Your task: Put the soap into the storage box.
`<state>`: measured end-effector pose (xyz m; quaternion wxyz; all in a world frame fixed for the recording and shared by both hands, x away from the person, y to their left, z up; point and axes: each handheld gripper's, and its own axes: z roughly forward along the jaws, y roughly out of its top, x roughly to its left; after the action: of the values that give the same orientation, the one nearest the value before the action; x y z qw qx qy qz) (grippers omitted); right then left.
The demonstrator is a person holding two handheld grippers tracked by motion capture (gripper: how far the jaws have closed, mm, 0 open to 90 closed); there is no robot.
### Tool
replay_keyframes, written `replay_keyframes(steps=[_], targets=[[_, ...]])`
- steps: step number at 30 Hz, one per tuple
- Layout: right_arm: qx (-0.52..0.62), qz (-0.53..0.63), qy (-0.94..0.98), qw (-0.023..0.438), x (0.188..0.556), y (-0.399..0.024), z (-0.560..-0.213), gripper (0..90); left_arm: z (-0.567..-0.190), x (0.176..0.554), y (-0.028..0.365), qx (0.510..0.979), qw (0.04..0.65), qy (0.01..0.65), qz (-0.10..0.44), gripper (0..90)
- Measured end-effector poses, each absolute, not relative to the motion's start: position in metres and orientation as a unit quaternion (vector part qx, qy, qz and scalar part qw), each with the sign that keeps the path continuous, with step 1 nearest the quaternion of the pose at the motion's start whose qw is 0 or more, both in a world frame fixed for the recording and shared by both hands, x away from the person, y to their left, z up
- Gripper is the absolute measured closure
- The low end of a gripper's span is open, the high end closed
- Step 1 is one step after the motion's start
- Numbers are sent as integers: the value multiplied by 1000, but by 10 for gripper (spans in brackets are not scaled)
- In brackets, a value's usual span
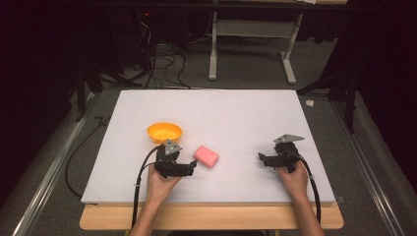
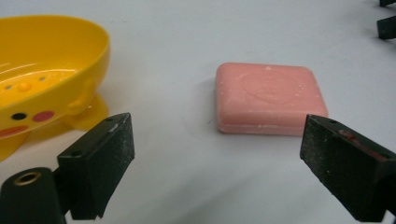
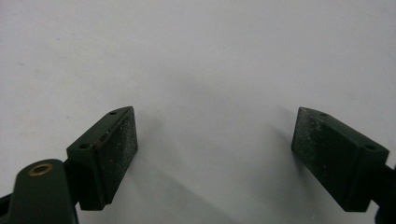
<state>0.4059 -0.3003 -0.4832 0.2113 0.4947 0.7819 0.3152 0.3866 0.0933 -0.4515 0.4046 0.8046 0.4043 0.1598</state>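
Soap: pink bar is lying flat on the white tabletop, just right of the yellow dish and apart from it.
Left gripper: left gripper is pointing at the soap from its near side, jaws standing wide with nothing between them; the bar is sitting just beyond the pads, untouched.
Right gripper: right gripper is hovering over bare tabletop, well apart from the soap, jaws spread wide and empty.
Handling: bar is looking stiff, compact and light; its surface is looking dry and chalky, though the close view is too soft to be sure, so I am judging it may be slick under hard pressure.
Where to grip: across the two long flat sides, low and centred, is seeming safest; rounded corners are likely letting the pads slide off.
Dish: shallow, duck-faced, standing upright on small feet; probably tipping easily if nudged at the rim.
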Motion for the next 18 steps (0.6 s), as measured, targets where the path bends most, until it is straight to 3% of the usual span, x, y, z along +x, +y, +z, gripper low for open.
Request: replay_keyframes(steps=[18], targets=[[494,315,782,212,406,-300,-483,151,-446,402,54,818,387,397,151,32]])
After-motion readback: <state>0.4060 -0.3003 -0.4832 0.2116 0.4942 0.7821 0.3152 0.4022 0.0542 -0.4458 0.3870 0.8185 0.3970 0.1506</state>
